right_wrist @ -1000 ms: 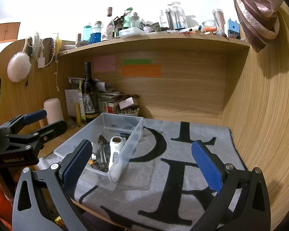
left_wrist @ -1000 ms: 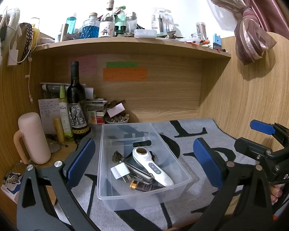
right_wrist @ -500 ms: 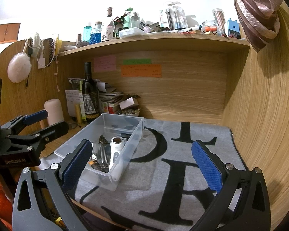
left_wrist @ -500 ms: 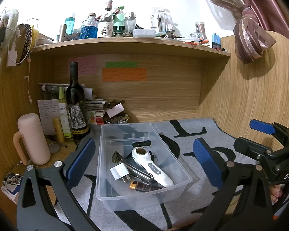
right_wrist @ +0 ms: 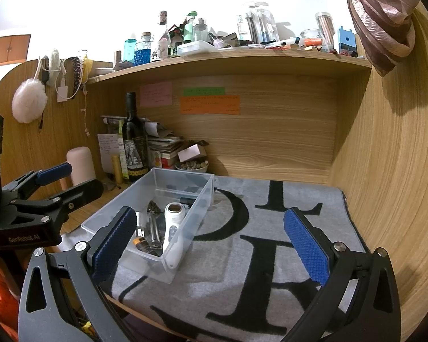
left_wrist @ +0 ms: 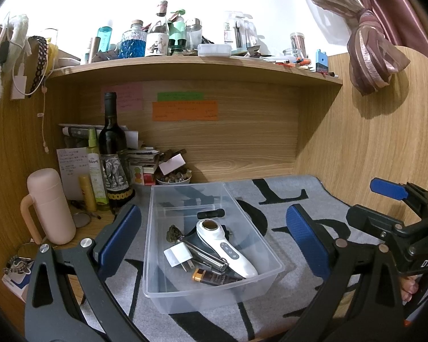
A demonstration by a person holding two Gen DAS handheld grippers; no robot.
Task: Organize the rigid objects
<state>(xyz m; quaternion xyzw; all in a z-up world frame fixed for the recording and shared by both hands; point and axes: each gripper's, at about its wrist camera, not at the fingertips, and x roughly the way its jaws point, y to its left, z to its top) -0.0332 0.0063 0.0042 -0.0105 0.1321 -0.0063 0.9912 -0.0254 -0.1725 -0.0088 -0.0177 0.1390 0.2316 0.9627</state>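
A clear plastic bin (left_wrist: 157,256) (right_wrist: 197,196) stands on a grey mat with black letters (right_wrist: 271,228). In it lie a white handheld device (left_wrist: 225,248) (right_wrist: 172,228), a white charger plug (left_wrist: 178,255), a metal tool (left_wrist: 205,256), a dark tube with a gold cap (left_wrist: 211,276), a small black cylinder (left_wrist: 211,213) and a pine cone (left_wrist: 174,232). My left gripper (left_wrist: 211,236) is open and empty, held in front of the bin. My right gripper (right_wrist: 211,236) is open and empty, to the right of the bin over the mat.
At the back left stand a wine bottle (left_wrist: 112,154), a green spray bottle (left_wrist: 95,171), a pink mug (left_wrist: 50,205), stacked books and a bowl of small items (left_wrist: 174,178). A cluttered shelf (left_wrist: 185,68) runs overhead. Wooden walls enclose the desk at the back and right.
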